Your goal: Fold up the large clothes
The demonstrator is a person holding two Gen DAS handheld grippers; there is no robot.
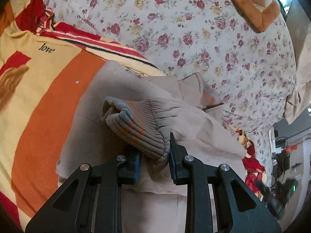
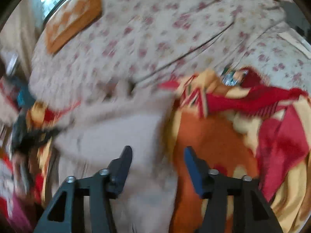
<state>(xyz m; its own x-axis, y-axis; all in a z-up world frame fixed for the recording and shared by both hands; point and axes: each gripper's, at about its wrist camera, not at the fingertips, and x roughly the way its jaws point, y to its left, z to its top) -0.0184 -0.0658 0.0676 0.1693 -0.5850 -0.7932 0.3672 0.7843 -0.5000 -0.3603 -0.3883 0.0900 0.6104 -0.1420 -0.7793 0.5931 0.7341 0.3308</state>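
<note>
2 grippers over bedding. Left gripper (image 1: pixel 155 155) clamped on ribbed cuff (image 1: pixel 136 124) of beige jacket (image 1: pixel 108 101), spread ahead of its fingers. Right gripper (image 2: pixel 158 165) half open, holding nothing, blurred jacket beyond its left finger. Orange blanket (image 1: pixel 48 101) beneath; floral quilt (image 1: pixel 194 38) farther ahead.

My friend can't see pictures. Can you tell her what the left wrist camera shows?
The left hand-held gripper is shut on the ribbed knit cuff of a beige jacket. The jacket lies on an orange and cream blanket, with a flowered sheet behind it.
</note>
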